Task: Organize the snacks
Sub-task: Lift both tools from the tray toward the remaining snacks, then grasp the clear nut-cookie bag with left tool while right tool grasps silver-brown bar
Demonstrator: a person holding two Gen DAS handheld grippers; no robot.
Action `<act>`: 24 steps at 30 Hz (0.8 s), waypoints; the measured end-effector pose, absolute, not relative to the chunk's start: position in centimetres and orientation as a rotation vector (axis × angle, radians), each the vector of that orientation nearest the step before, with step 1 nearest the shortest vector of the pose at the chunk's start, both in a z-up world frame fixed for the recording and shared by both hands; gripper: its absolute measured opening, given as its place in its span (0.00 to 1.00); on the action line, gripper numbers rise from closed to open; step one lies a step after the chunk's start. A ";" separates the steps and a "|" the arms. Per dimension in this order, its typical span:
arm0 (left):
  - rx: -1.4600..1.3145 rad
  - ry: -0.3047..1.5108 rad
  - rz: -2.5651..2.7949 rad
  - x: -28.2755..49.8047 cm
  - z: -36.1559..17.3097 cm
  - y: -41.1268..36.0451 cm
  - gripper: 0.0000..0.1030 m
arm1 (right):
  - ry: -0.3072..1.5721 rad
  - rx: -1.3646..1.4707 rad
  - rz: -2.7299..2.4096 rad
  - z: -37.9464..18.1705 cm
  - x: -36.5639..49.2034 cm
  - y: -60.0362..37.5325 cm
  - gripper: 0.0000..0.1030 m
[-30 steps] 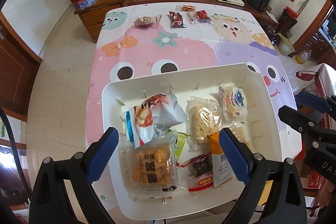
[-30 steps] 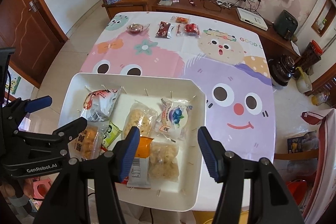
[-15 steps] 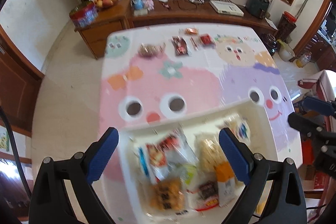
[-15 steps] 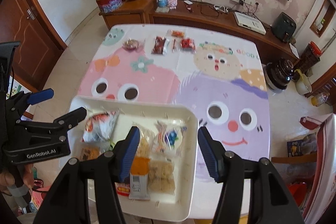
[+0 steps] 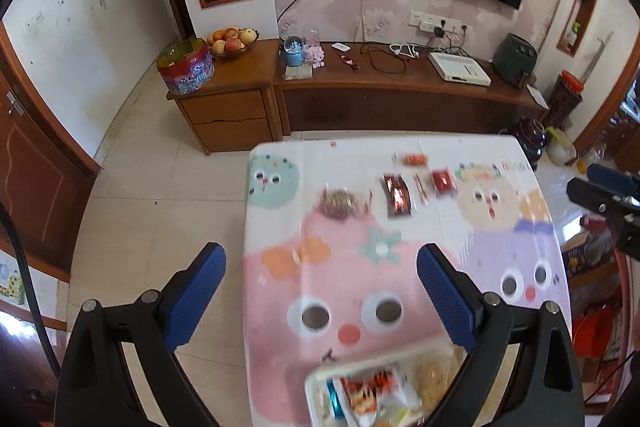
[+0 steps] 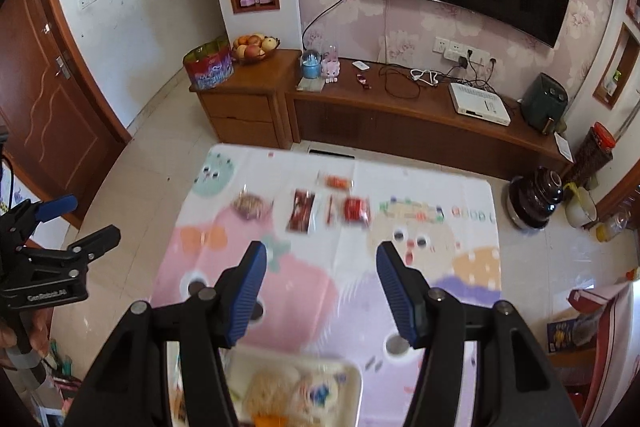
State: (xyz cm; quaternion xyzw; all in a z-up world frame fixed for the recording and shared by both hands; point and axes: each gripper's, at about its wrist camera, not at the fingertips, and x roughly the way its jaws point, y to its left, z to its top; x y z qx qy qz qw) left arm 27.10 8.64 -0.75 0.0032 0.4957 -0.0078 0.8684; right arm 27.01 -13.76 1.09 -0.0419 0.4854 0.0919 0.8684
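Your left gripper is spread wide with nothing in it, tipped up over the table. The white tray of snacks sits right under it, while the red packets wait far ahead.

From the right wrist, your right gripper gapes empty too; the dark red packet and round wrapped snack are still out, so you're maybe halfway.

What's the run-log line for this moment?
left gripper: open, empty | right gripper: open, empty | tray: near table edge, holds snacks | loose snacks: far end of table, ungrasped
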 end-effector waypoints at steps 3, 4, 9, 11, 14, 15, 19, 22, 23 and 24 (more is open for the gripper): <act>-0.012 1.030 -0.034 31.0 -2.0 8.9 0.93 | 1.031 -0.061 0.196 -0.4 30.8 -13.1 0.56; -0.016 1.039 -0.033 32.6 -3.0 9.0 0.93 | 1.038 -0.053 0.191 -1.1 31.9 -12.9 0.56; -0.073 1.128 -0.023 38.8 -9.3 8.7 0.93 | 1.103 0.001 0.161 -7.2 37.3 -12.1 0.56; -0.095 1.156 -0.007 40.6 -11.8 8.5 0.93 | 1.141 0.007 0.150 -10.2 38.7 -11.7 0.54; -0.130 1.195 0.028 42.9 -15.9 8.1 0.93 | 1.203 0.019 0.141 -14.8 40.6 -11.0 0.52; -0.142 1.211 0.040 43.5 -17.1 8.0 0.93 | 1.224 0.022 0.142 -16.4 41.2 -10.8 0.51; -0.222 1.303 0.103 45.2 -22.2 8.1 0.92 | 1.282 0.025 0.144 -21.5 42.5 -10.0 0.49; -0.296 1.323 0.151 45.4 -24.4 8.5 0.91 | 1.292 0.005 0.143 -23.4 42.9 -9.3 0.49; -0.328 1.328 0.165 45.5 -25.0 8.7 0.91 | 1.293 0.002 0.145 -23.9 43.1 -9.2 0.49; -0.354 1.332 0.173 45.5 -25.4 8.9 0.91 | 1.293 0.005 0.150 -24.3 43.2 -8.9 0.49</act>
